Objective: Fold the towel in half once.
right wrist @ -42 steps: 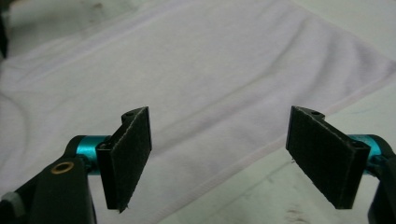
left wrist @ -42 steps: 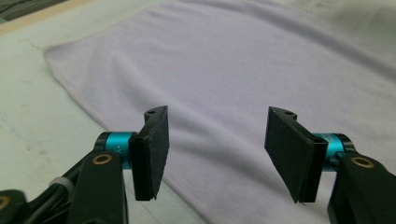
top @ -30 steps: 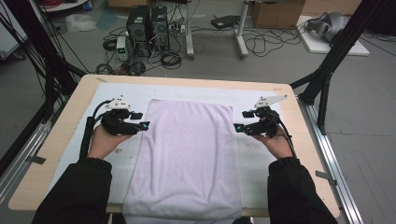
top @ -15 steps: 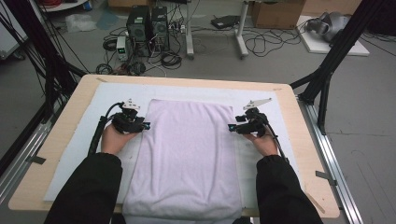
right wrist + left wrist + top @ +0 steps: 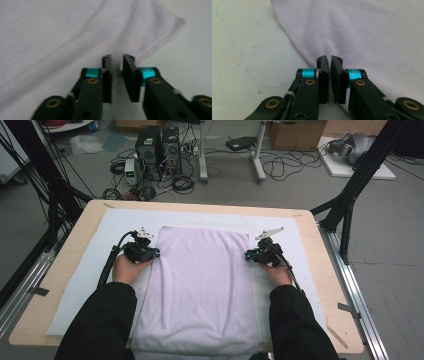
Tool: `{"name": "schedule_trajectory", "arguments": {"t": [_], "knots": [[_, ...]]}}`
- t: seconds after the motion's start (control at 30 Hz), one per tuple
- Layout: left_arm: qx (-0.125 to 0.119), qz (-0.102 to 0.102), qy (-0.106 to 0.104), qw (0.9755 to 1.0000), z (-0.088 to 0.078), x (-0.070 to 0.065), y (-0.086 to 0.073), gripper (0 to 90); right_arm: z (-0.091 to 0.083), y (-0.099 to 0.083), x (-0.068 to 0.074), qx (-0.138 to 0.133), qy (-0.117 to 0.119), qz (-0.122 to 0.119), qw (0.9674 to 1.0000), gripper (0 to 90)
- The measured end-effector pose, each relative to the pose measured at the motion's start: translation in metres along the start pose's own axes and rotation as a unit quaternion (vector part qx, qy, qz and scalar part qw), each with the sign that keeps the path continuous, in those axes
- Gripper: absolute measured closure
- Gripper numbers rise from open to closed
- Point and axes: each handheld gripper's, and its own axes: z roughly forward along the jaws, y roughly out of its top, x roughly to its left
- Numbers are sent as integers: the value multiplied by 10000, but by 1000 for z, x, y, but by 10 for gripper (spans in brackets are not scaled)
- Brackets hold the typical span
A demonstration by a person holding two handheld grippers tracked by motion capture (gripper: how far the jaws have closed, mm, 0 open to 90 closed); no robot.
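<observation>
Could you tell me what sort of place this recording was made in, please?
Most likely a lab or workshop set up for recording. A wooden table stands inside a black metal frame, with desktop computers and loose cables on the grey floor behind it.

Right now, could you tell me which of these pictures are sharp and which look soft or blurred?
The left gripper view is crisp: the weave and stitched hem of the pale lilac terry towel read clearly. The right gripper view is soft throughout. The high view is evenly lit, without glare, but grainy.
</observation>
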Motion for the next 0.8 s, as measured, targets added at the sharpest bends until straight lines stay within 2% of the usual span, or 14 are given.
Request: {"name": "schedule_trajectory", "arguments": {"t": [0.1, 0.2, 0.33, 0.43, 0.5, 0.57, 0.6, 0.7, 0.8], "knots": [[4, -96, -76, 9999, -2, 3, 0, 877, -1, -1, -2, -18, 156, 237, 9996, 860], [-121, -134, -145, 9997, -8, 5, 1, 882, -6, 0, -5, -116, 263, 373, 9989, 864], [-359, -264, -295, 9986, -21, 8, 3, 883, -26, 6, -10, -381, 333, 485, 9975, 865], [-504, -179, -405, 9977, -33, 6, 5, 883, -42, 8, -7, -541, 441, 489, 9964, 865], [-580, -17, -466, 9972, -45, 1, 5, 883, -54, 9, -1, -570, 630, 489, 9952, 865], [-657, 60, -574, 9962, -56, -4, 0, 882, -64, 10, 8, -549, 809, 485, 9940, 865], [-672, 154, -598, 9958, -63, -7, -5, 883, -68, 9, 13, -535, 855, 393, 9941, 865], [-733, 206, -719, 9945, -74, -15, -25, 882, -82, 0, 33, -573, 1045, 230, 9926, 865], [-717, 337, -808, 9936, -81, -27, -48, 882, -87, -16, 54, -438, 1069, 11, 9933, 865]]}}
